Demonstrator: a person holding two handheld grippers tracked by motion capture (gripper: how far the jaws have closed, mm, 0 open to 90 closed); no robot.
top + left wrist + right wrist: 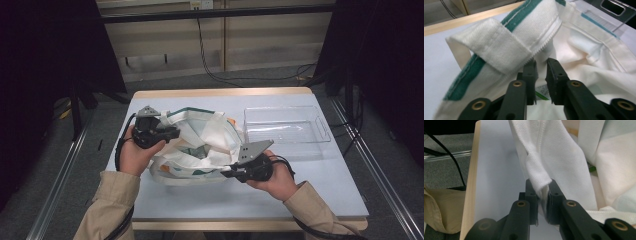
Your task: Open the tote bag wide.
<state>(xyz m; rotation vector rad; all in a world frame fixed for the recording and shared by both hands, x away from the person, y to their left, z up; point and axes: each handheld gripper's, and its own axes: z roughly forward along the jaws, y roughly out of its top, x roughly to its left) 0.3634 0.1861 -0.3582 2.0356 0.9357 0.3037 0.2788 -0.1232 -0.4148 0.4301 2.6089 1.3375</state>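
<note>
While the pale blue table (320, 185) takes up most of the high view, the white cloth tote bag (200, 145) with green trim lies crumpled near its middle, a bit toward the left edge, and a clear plastic bin (287, 125) sits just beside it toward the far right corner. Left gripper (172, 132) is at the bag's left rim; jaws nearly together, but can't tell if they're pinching fabric. Right gripper (543, 191) is clamped on a fold of the bag's near rim.
</note>
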